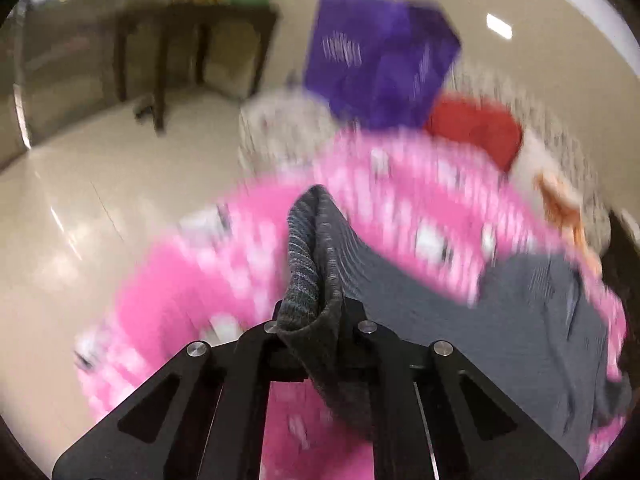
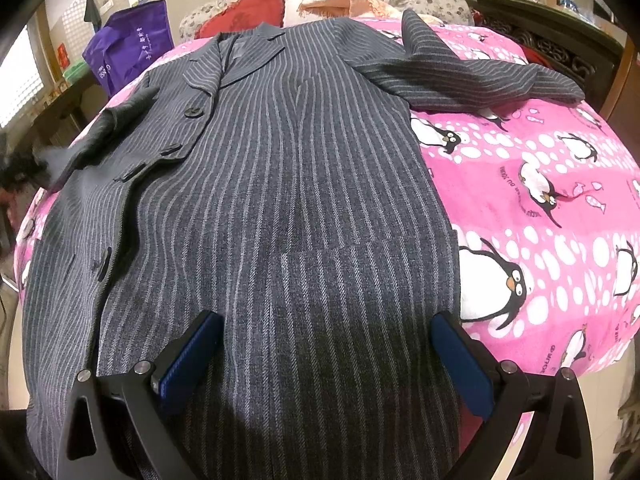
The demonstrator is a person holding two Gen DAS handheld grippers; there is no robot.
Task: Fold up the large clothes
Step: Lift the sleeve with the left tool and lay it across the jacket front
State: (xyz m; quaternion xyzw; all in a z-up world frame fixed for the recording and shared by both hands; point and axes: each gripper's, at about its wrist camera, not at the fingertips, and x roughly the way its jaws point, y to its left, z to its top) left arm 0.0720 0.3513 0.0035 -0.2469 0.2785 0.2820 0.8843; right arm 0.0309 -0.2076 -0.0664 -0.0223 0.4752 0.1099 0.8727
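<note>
Two black two-finger grippers work over a grey pinstriped wool coat (image 2: 280, 184) spread front-up on a pink fleece blanket printed with penguins (image 2: 540, 184).

Nearest in the right wrist view, the right gripper (image 2: 326, 356) points forward along the coat's lower body, its blue-padded fingers (image 2: 188, 360) wide apart, one on each side of the striped cloth, closed on nothing. Whether the pads touch the fabric or hang just above it cannot be told from this angle. Beyond them the coat runs up to its notched lapels near the far edge of the blanket, dark buttons down the overlapped front at left. One sleeve lies stretched to the right across the pink blanket; the other is bunched at the left edge.

In the left wrist view, which is badly blurred, the left gripper (image 1: 316, 312) is angled downward toward the blanket (image 1: 192, 280) with its fingers pressed together on a fold of the coat (image 1: 316, 248), probably the sleeve end; the cloth stands up above the tips and drapes back over the linkage. More grey fabric trails off to the right.

Farther off sit a red cushion (image 2: 244, 12), a purple fabric tote bag (image 1: 376, 56) and a dark wooden table (image 1: 192, 40) on a pale tiled floor (image 1: 72, 200).
</note>
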